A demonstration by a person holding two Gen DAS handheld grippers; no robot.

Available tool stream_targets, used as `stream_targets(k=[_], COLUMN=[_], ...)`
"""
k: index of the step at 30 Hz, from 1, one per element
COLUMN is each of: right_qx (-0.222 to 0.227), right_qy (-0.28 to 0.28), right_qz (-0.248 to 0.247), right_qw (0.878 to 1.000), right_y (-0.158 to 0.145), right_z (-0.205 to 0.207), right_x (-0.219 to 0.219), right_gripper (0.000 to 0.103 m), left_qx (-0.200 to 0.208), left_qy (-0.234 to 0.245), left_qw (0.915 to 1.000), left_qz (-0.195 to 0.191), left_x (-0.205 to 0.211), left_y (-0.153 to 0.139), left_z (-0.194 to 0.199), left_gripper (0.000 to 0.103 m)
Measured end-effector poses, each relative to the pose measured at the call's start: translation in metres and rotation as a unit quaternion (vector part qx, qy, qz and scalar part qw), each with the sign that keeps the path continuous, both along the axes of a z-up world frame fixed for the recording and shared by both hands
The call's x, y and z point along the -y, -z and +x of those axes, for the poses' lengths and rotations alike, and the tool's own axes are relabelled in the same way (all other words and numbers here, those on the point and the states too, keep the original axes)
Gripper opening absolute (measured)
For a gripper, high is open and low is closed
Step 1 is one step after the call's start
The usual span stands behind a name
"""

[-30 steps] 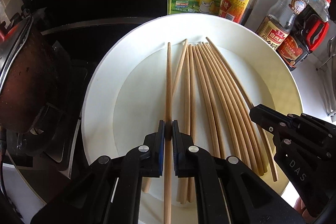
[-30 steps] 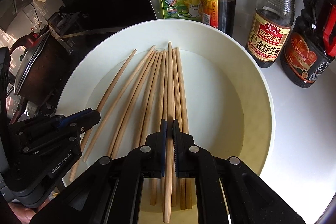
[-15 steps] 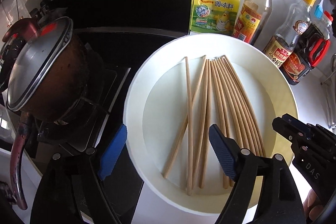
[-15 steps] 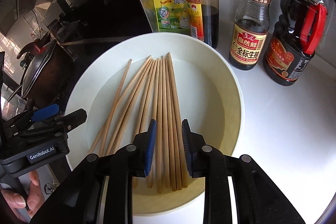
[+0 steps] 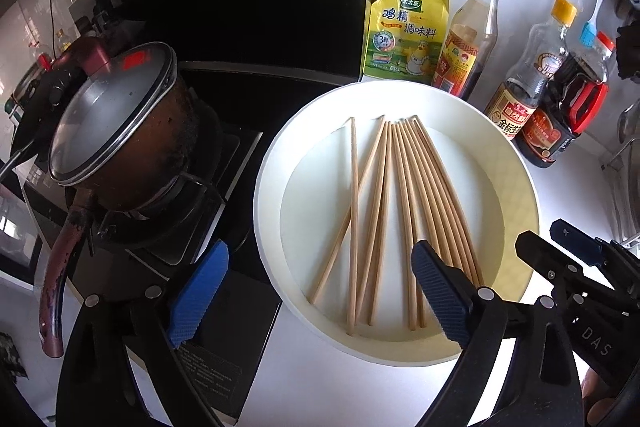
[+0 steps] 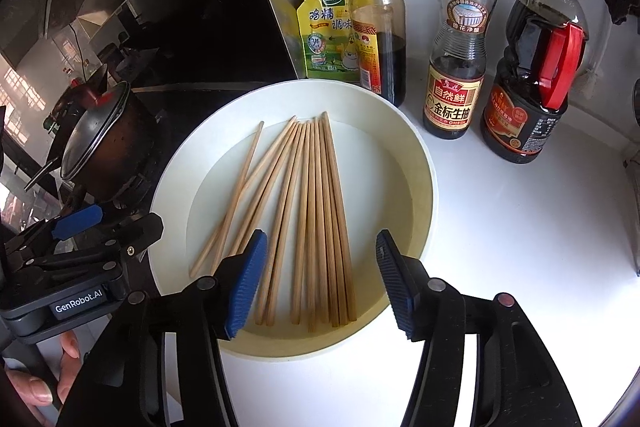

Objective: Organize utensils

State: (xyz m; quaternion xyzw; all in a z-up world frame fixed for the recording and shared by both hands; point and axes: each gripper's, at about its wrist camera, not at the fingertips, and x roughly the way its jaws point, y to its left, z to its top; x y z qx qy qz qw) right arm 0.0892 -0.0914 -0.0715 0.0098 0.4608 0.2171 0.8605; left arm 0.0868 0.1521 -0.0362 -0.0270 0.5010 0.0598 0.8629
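Note:
Several wooden chopsticks point(image 5: 404, 211) point(image 6: 316, 211) lie side by side in a shallow white plate point(image 5: 272, 187) point(image 6: 420, 167); the two at the left cross each other. My left gripper point(image 5: 316, 287) hovers above the plate's near left edge. Its jaws are opening wide with nothing between the blue pads point(image 5: 200, 291). My right gripper point(image 6: 320, 283) hangs over the near ends of the chopsticks, its jaws opening too, with the pads point(image 6: 394, 283) clear of the sticks. Each gripper shows at the edge of the other's view, the right point(image 5: 560, 259) and the left point(image 6: 80, 239).
A lidded dark pot point(image 5: 116, 131) sits on the stove at the left. Behind the plate stand a yellow seasoning pouch point(image 5: 404, 35) and three sauce bottles point(image 6: 380, 27) point(image 6: 460, 67) point(image 6: 532, 79). White counter point(image 6: 520, 227) stretches to the right. A person's fingers point(image 6: 36, 379) hold the left gripper.
Both grippers were shut on a chopstick each; they have let go, opened and pulled up and back. The released sticks now lie on the plate with the others.

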Motion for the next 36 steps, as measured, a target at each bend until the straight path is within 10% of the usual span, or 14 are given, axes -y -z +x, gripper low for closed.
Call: stream_targets(k=[36], right_qx=[0.006], right_qy=[0.013], right_qz=[-0.016], right_qw=[1.0], right_y=[-0.013], right_z=[-0.025], right_x=[0.023], right_gripper=[0.064], left_qx=[0.031], left_qy=[0.005], left_qw=[0.9995], left_qz=[-0.002], left_x=[0.025], left_y=[-0.034], left_z=[-0.027], left_gripper=[0.096])
